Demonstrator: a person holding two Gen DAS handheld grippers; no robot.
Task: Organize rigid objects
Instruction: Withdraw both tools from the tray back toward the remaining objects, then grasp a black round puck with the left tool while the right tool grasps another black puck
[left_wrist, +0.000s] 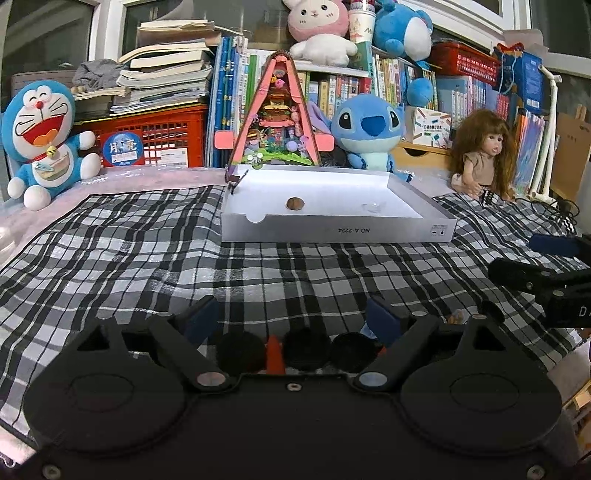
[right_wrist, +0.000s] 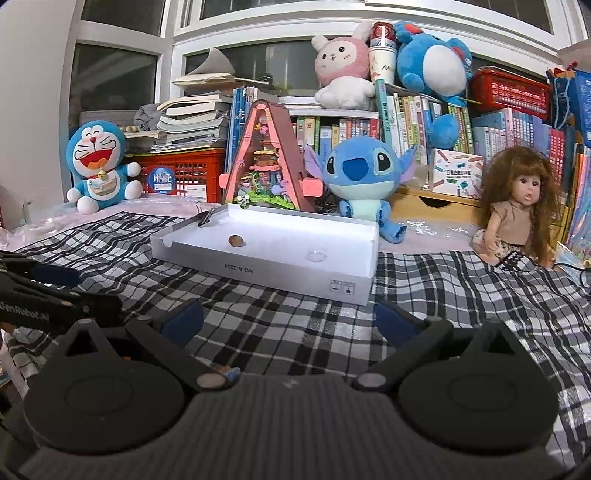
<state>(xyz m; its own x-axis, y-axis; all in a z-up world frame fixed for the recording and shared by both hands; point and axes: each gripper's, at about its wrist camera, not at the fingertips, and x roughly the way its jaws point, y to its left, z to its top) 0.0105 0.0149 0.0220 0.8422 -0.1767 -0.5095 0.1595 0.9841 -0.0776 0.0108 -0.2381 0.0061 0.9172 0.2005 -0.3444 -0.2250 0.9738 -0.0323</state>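
A white shallow box (left_wrist: 332, 230) lies on the checked cloth ahead, with a brown nut-like piece (left_wrist: 294, 203) and a small clear piece (left_wrist: 373, 207) inside and a black binder clip (left_wrist: 234, 181) on its back left corner. My left gripper (left_wrist: 291, 319) is open, short of the box. Three dark round pieces (left_wrist: 306, 349) and an orange-red cone (left_wrist: 275, 356) lie low between its fingers, untouched by the pads. My right gripper (right_wrist: 288, 319) stands wide open over bare cloth, nothing between its blue pads. The box (right_wrist: 258, 275), brown piece (right_wrist: 236, 240) and clear piece (right_wrist: 316, 254) show in the right wrist view too.
Behind the box stand a triangular toy house (left_wrist: 275, 110), a blue plush (left_wrist: 369, 129), a blue-and-white cat plush (left_wrist: 44, 136), a doll (right_wrist: 517, 206), a red crate (left_wrist: 159, 136) and rows of books. The other gripper shows at each view's edge (left_wrist: 543, 284) (right_wrist: 44, 291).
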